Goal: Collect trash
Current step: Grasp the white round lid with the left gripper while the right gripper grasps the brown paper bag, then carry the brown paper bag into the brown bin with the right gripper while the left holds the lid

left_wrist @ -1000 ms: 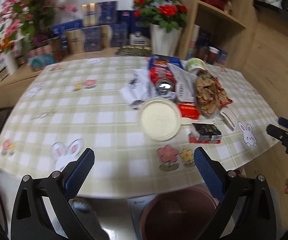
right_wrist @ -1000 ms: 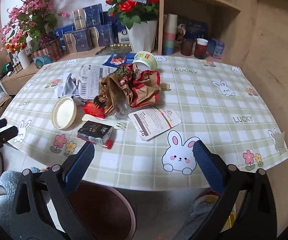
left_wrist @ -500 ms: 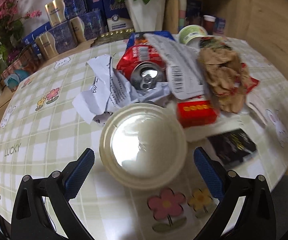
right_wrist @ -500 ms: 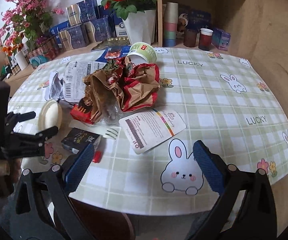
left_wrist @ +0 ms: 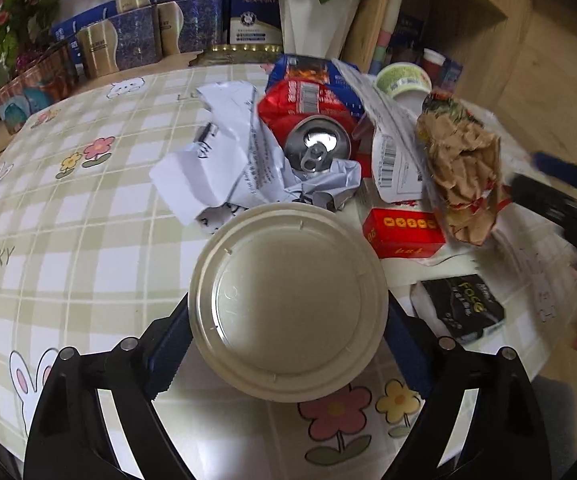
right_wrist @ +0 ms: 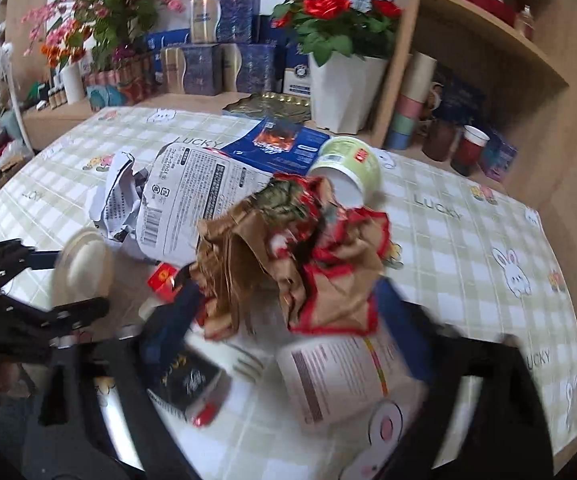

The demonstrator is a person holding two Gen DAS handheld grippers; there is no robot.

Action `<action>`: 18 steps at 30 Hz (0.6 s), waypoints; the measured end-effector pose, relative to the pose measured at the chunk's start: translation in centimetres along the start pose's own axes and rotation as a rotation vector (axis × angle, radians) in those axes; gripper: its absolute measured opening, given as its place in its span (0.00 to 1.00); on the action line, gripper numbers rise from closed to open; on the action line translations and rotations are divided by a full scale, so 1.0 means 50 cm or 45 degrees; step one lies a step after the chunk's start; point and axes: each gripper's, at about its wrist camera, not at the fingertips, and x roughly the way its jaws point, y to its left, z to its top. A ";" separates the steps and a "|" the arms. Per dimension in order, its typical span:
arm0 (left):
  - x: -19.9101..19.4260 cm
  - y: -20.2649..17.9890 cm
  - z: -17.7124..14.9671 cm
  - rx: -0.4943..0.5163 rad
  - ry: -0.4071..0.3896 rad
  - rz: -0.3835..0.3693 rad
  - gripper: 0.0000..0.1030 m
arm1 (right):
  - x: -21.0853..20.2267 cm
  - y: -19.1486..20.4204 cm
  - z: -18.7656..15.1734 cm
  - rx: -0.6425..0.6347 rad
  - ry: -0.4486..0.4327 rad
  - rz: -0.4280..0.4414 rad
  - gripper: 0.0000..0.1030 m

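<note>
The tabletop (left_wrist: 68, 216), under its checked cloth, carries a loose heap of trash just beyond both tools, presumably gathered there so each piece can be picked off in turn.

Largest in the heap is the crumpled brown-and-red paper bag (right_wrist: 288, 264), lying straight ahead of the right tool (right_wrist: 288, 340). That tool's jaws have just been closing; they flank the near end of the bag, but blur hides whether the pads press it, so its hold cannot be told.

Next is the round cream lid (left_wrist: 288, 304), lying flat between the fingers of the left tool (left_wrist: 288, 340). These jaws have also just been closing and stand wide at the lid's rim on either side; contact looks close, though a firm grip is not certain.

Beyond the lid lie crumpled white paper (left_wrist: 216, 160) and a red drink can (left_wrist: 312, 132) on its side, its opened top facing the tool; whether anything remains inside cannot be seen. A green paper cup (right_wrist: 348, 168) lies tipped over beyond the bag, its inside apparently empty.
</note>
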 end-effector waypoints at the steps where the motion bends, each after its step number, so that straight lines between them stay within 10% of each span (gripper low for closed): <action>1: -0.012 0.004 -0.002 -0.020 -0.015 -0.014 0.83 | 0.006 0.000 0.007 0.015 0.000 0.021 0.72; 10: -0.073 0.015 -0.018 -0.135 -0.082 -0.084 0.83 | 0.061 0.036 0.037 0.058 -0.040 0.035 0.73; 15: -0.106 0.025 -0.031 -0.168 -0.114 -0.116 0.83 | 0.050 0.032 0.027 0.051 -0.095 0.058 0.24; 18: -0.123 0.033 -0.038 -0.183 -0.132 -0.128 0.83 | 0.005 0.017 0.024 0.080 -0.178 0.047 0.24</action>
